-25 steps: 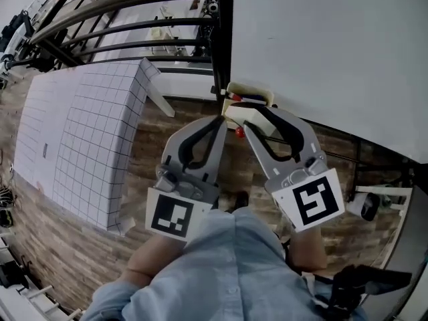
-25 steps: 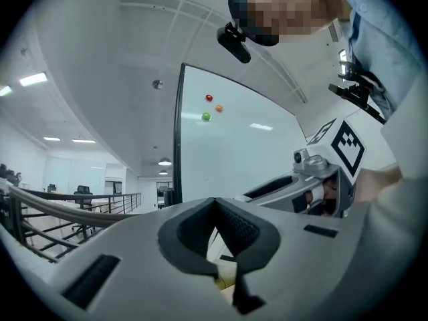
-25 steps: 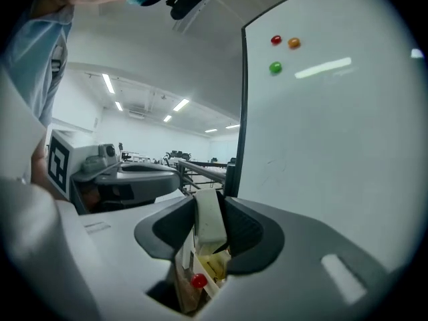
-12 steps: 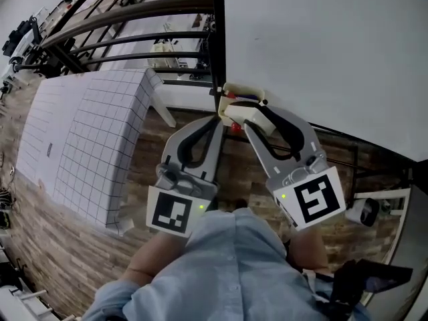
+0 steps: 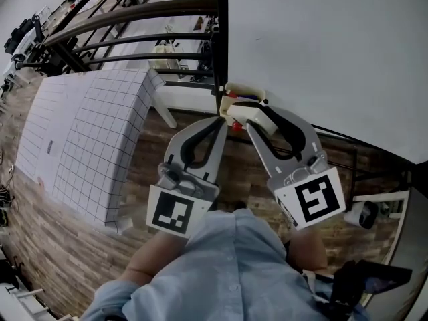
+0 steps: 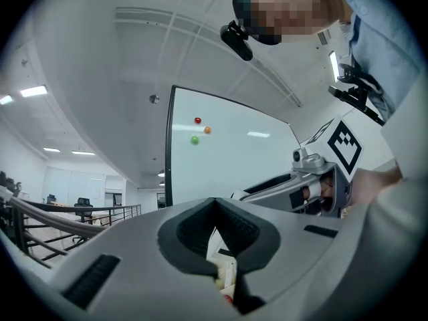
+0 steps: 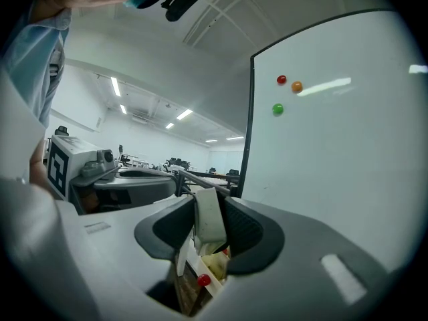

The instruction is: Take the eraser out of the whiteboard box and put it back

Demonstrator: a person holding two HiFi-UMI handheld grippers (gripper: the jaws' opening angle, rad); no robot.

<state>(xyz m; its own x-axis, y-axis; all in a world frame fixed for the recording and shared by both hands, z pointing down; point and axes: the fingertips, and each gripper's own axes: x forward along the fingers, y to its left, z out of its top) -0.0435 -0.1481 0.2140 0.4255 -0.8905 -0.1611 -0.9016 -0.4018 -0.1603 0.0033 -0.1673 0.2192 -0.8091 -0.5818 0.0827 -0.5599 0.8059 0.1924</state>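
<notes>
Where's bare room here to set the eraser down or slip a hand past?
Free: the gridded tabletop, left of the left gripper, and the wood floor strip between them. Crowded: the whiteboard box, where the right gripper holds the eraser.

A large whiteboard (image 5: 321,45) in a dark frame is seen standing above a floor (image 5: 73,259) laid in brown, wood-look planks. Three round magnets (image 6: 198,120), red, orange and green, are stuck high on its white face. To the left, a white structure (image 5: 80,132) ruled in a fine dark grid is set on the floor, one white leg showing at its corner. Behind it, dark metal railings (image 5: 134,25) are run across the room. Beyond them, office chairs (image 6: 83,201) are glimpsed in an open, pale-walled workspace. The white ceiling (image 6: 100,52) is lit by long strip lights (image 7: 115,85).
</notes>
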